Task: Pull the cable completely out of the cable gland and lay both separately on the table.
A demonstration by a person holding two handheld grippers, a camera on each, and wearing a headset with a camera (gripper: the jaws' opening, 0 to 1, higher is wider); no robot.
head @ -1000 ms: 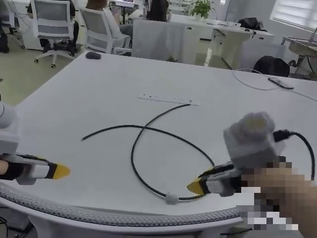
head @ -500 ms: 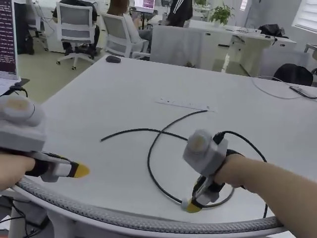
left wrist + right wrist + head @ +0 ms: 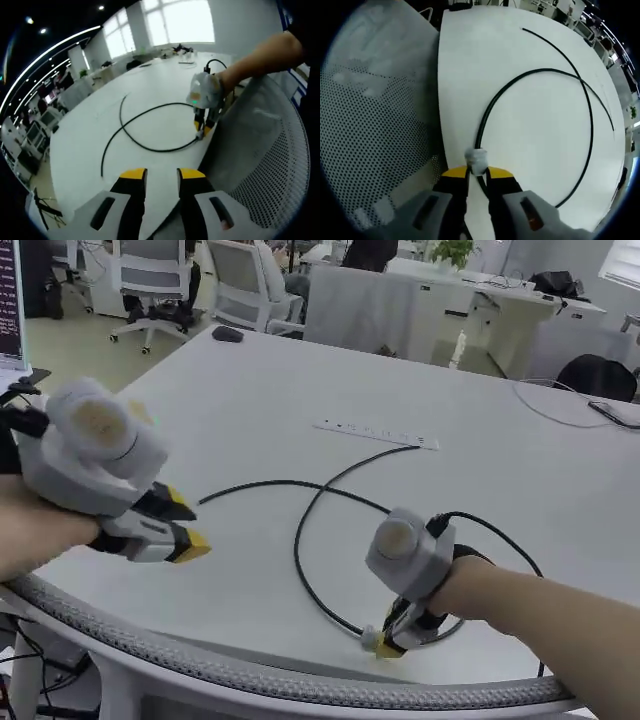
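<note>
- My right gripper point(image 3: 477, 173) sat low at the near edge of the white table point(image 3: 250, 400), its yellow-tipped jaws narrow and astride the thin black cable point(image 3: 545, 70).
- I couldn't tell whether they pinched it.
- The small pale grey cable gland point(image 3: 477, 159) was on the cable, just ahead of those tips.
- The cable lay in a crossed loop on the tabletop.
- My left gripper point(image 3: 161, 174) hovered well apart, jaws slightly parted and holding nothing.

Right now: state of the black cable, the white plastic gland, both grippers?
black cable: looped on the white table, still threaded through the white plastic gland.
white plastic gland: on the cable, at the tips of the right gripper.
right gripper: jaws straddle gland and cable; grip unclear.
left gripper: narrowly open, empty.
</note>
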